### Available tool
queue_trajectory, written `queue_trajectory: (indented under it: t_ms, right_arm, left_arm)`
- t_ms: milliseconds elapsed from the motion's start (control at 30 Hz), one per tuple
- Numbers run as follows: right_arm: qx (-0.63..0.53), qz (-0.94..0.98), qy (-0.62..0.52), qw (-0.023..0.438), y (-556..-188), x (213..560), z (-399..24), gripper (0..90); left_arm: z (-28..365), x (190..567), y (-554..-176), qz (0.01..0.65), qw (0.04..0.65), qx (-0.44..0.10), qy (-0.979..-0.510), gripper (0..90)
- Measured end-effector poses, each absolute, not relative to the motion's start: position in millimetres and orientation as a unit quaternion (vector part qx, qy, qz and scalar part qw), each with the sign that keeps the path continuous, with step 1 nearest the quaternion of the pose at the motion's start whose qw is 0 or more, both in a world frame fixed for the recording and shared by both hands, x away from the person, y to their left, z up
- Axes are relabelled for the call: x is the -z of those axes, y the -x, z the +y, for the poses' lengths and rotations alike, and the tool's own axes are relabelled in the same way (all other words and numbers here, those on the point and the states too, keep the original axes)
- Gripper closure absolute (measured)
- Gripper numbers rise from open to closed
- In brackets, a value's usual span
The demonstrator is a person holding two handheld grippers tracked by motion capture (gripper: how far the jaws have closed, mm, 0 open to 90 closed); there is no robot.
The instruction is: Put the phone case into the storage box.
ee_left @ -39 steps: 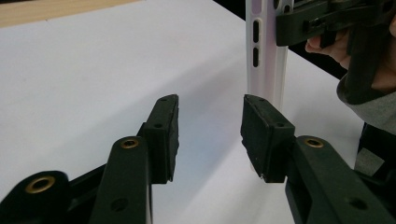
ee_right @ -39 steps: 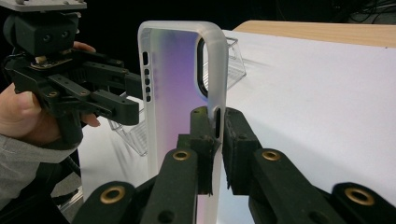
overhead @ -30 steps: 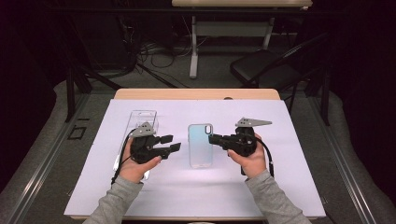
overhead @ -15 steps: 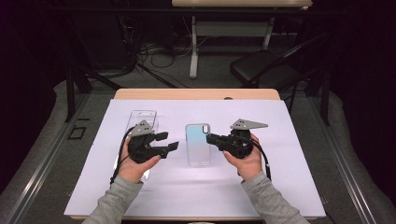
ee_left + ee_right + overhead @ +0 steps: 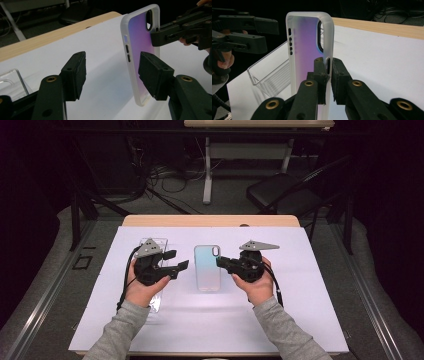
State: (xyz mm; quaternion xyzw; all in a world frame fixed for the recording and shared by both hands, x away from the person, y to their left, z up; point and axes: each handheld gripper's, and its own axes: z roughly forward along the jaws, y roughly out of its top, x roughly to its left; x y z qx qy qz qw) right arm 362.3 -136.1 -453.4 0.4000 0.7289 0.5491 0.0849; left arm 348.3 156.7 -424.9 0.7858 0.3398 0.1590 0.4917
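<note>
- The right gripper (image 5: 325, 75) is seen clenched on the side wall of the phone case (image 5: 308, 47), its jaws rising at lower centre of the right gripper view.
- The left gripper (image 5: 112, 75) is released, its jaws spread wide; one jaw is placed just in front of the case (image 5: 141, 50) at the right of the left gripper view.
- In the high view the case (image 5: 207, 267) is found at frame centre between both grippers, over the white sheet (image 5: 300, 315).
- A clear plastic tray (image 5: 272, 75) is shown plainly in the right gripper view; in the high view it is largely hidden under the left hand (image 5: 142, 287).
- The case's lower end is cut off behind the jaws.
</note>
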Motion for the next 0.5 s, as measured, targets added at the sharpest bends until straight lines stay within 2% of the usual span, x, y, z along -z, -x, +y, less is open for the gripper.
queue_trajectory:
  t_ms: [500]
  right_arm:
    - [-0.536, 0.723, -0.423, 0.103, -376, 452, -130, 83.5]
  left_arm:
    - [138, 408, -361, 0.344, 0.468, -0.197, -0.790, 41.9]
